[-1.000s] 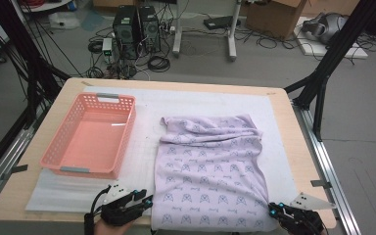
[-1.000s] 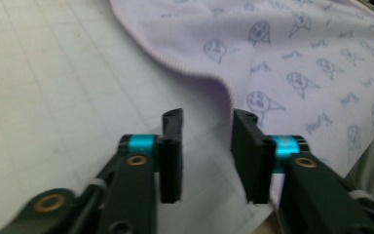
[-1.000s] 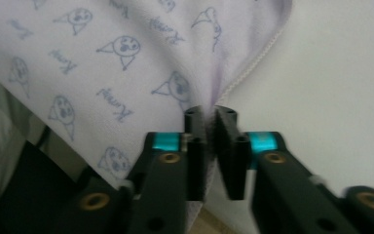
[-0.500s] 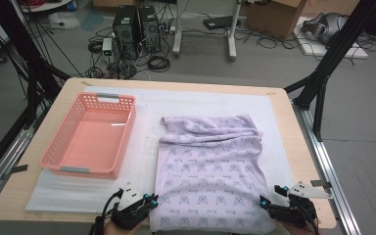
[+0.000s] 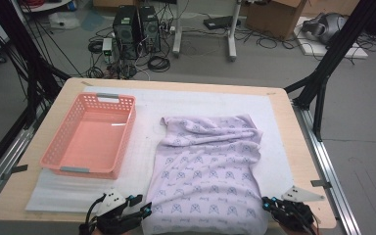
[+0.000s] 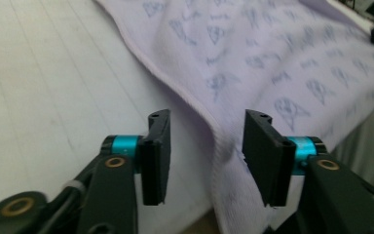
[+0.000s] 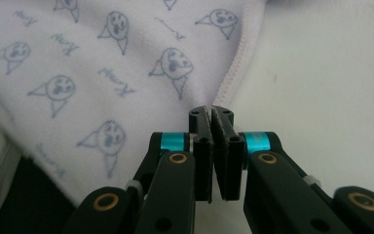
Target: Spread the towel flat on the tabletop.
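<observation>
The lilac printed cloth [image 5: 208, 176] lies spread flat on the white mat [image 5: 147, 112] of the bench [image 5: 293, 127], its near edge hanging over the front, which puts both near corners within reach of the person's hands. The left gripper [image 6: 207, 151] has just been opening; its jaws stand apart astride the cloth's left hem without pressing it, probably to reset for a better bite. The right gripper [image 7: 210, 117] has just closed and its jaws are clenched at the right hem; whether fabric is caught between them I cannot tell. The pink basket [image 5: 58, 161] waits empty at the left, likely as the cloth's destination.
</observation>
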### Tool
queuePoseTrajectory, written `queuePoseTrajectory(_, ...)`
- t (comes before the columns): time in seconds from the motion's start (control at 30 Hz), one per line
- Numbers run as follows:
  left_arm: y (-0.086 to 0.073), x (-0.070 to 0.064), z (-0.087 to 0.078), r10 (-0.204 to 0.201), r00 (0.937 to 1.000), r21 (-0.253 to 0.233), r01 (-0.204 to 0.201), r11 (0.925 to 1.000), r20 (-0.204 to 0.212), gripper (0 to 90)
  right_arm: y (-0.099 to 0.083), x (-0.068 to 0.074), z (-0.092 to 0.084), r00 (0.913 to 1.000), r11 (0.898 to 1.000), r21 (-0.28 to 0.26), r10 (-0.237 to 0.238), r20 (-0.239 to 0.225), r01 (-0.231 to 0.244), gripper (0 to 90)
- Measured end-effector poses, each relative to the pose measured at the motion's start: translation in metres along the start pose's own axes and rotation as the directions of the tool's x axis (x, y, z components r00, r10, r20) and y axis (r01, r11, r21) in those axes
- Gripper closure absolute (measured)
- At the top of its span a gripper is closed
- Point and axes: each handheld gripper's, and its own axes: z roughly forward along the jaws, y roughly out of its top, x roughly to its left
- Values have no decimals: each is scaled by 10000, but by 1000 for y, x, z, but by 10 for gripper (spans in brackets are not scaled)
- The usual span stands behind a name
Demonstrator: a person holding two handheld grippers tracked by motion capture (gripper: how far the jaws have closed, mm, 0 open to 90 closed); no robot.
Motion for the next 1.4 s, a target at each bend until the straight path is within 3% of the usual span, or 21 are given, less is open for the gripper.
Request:
queuePoseTrajectory(0.1, 11, 4, 13, -92, 10000, -33, 92, 10000, -19, 469, -12, 0, -14, 9988, 9990, -203, 388, -289, -394, 863)
queuePoseTrajectory(0.17, 15, 4, 22, -130, 9999, 76, 130, 9999, 52, 464, -12, 0, -16, 9986, 9982, -356, 478, -237, -486, 835)
queuePoseTrajectory(0.23, 17, 4, 34, -7, 10000, 507, 2, 9987, 89, 479, -7, 0, -13, 9982, 9966, -566, 589, -128, -595, 709)
queuePoseTrajectory(0.27, 16, 2, 39, 353, 9992, 667, -341, 9972, -169, 527, -4, -1, -10, 9963, 9942, -644, 857, -105, -862, 674)
queuePoseTrajectory(0.33, 15, -2, 38, 892, 9942, 724, -848, 9938, -598, 718, 2, -3, -3, 9944, 9918, -754, 1046, 124, -1034, 597)
queuePoseTrajectory(0.4, 13, -4, 36, 1070, 9930, 806, -1027, 9914, -510, 844, 9, -6, 4, 9918, 9903, -760, 1201, 430, -1166, 509)
queuePoseTrajectory(0.53, 7, -7, 18, 1088, 9937, 1101, -1053, 9883, -262, 856, 17, -13, 19, 9877, 9890, -707, 1352, 784, -1298, 307)
queuePoseTrajectory(0.63, -1, -10, 3, 1192, 9928, 1250, -1168, 9853, -115, 856, 22, -13, 31, 9899, 9910, -461, 1283, 605, -1257, 216)
queuePoseTrajectory(0.67, -3, -11, 0, 1197, 9928, 1242, -1182, 9852, -49, 856, 24, -11, 33, 9938, 9941, -413, 1019, 434, -1002, 237)
queuePoseTrajectory(0.73, -7, -12, -5, 1290, 9916, 1241, -1289, 9839, 73, 854, 26, -1, 36, 9951, 9991, -163, 414, 897, -401, 285)
queuePoseTrajectory(0.77, -7, -12, -6, 1262, 9920, 1229, -1262, 9844, 74, 850, 26, 1, 36, 9952, 9997, -190, 183, 961, -166, 421)
queuePoseTrajectory(0.8, -7, -11, -6, 1210, 9926, 1151, -1209, 9860, 61, 833, 25, 4, 33, 9981, 9995, -287, 157, 591, -140, 642)
queuePoseTrajectory(0.87, -5, -10, -5, 963, 9953, 917, -963, 9911, 38, 739, 24, 9, 30, 9994, 9998, -205, -35, 357, 43, 830)
queuePoseTrajectory(0.93, -3, -7, -3, 746, 9972, 582, -742, 9955, -48, 617, 21, 12, 25, 9996, 9999, -90, -122, 247, 124, 844)
queuePoseTrajectory(1.03, 4, -1, 2, 335, 9994, 142, -334, 9993, -64, 538, 9, 11, 9, 10000, 9999, 93, -65, 25, 64, 851)
queuePoseTrajectory(1.13, 15, 3, 14, 180, 9998, 98, -179, 9998, -72, 514, -5, 10, -7, 10000, 9997, 229, 79, -18, -79, 851)
queuePoseTrajectory(1.23, 24, 6, 31, -4, 10000, 326, 5, 9995, -31, 493, -12, 8, -16, 9985, 9993, 83, 365, -402, -362, 837)
queuePoseTrajectory(1.33, 23, 2, 47, 215, 9998, 868, -211, 9960, -36, 512, -7, 3, -19, 9966, 9956, -596, 701, -433, -727, 750)
queuePoseTrajectory(1.37, 22, -2, 48, 588, 9978, 741, -565, 9956, -295, 529, -5, 2, -18, 9961, 9940, -714, 802, -379, -828, 746)
queuePoseTrajectory(1.4, 20, -6, 48, 1077, 9922, 767, -1028, 9917, -634, 634, -3, 0, -16, 9959, 9928, -791, 882, -211, -896, 735)
